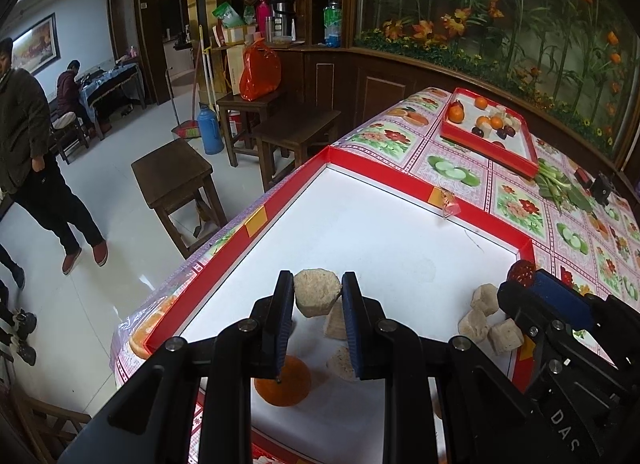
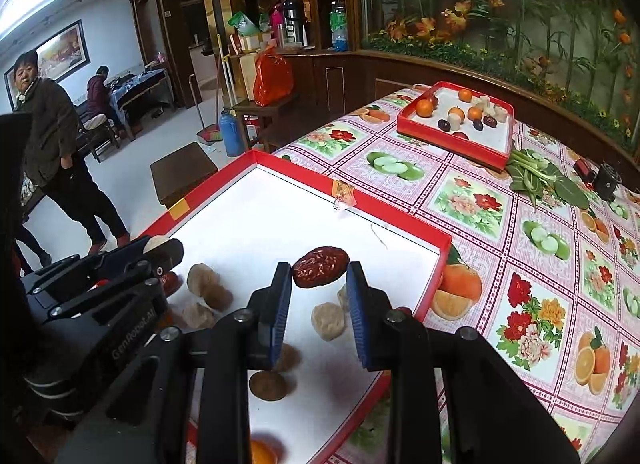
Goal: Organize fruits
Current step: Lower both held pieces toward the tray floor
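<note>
My left gripper (image 1: 317,283) is shut on a pale beige fruit chunk (image 1: 316,298), held above the near red-rimmed white tray (image 1: 400,224). My right gripper (image 2: 319,270) is shut on a wrinkled red date (image 2: 320,263) over the same tray (image 2: 280,200). Each gripper shows at the edge of the other's view, close beside it. Several more beige chunks (image 2: 328,321) and an orange (image 1: 285,382) lie in this tray. A far red tray (image 2: 494,142) holds oranges, dark dates and pale chunks.
The trays sit on a table with a flowered, fruit-printed cloth (image 2: 520,264). Leafy greens (image 2: 538,178) and a small black device (image 2: 606,184) lie right of the far tray. A person (image 1: 32,144) stands on the floor at left, near wooden stools (image 1: 176,180).
</note>
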`<state>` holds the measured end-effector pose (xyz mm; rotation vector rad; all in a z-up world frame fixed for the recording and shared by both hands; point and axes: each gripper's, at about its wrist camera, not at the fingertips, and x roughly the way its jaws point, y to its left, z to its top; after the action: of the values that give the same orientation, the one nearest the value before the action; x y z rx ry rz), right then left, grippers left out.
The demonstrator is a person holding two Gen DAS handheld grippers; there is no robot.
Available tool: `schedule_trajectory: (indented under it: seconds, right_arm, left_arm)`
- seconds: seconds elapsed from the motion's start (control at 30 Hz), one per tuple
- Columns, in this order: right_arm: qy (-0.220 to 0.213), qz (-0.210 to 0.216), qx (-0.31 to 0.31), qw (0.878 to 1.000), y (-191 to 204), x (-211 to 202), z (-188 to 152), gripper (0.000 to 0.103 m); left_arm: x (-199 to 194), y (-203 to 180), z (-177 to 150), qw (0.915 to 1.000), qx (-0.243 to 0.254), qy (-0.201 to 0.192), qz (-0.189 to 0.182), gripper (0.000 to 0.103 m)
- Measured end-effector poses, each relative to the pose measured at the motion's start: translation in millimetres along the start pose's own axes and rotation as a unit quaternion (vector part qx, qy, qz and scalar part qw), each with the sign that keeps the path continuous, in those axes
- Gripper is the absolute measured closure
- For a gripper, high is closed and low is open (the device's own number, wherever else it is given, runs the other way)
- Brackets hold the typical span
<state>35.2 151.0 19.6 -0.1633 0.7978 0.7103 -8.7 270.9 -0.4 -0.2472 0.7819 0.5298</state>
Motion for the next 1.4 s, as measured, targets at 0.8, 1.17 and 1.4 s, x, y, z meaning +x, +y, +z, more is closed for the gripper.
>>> schedule_trajectory:
  seconds: [0.8,1.17,1.4]
  right_arm:
    - [0.019,-0.012,0.006,1.0,-3,18,-1,0.073]
    - [0.034,-0.023,0.004,0.999,-4,30,5,0.073]
    - [0.041,-0.027,0.004,0.999,-3,39,8,0.073]
  left_arm:
    - [9,0,4,0.9999,0.001,0.014,-0.004,0.08]
    - [19,-1,9,0.9997,-0.002,0.023,0.001,0.08]
    - [25,-1,10,0.9996,-0.002,0.027,0.005,0.08]
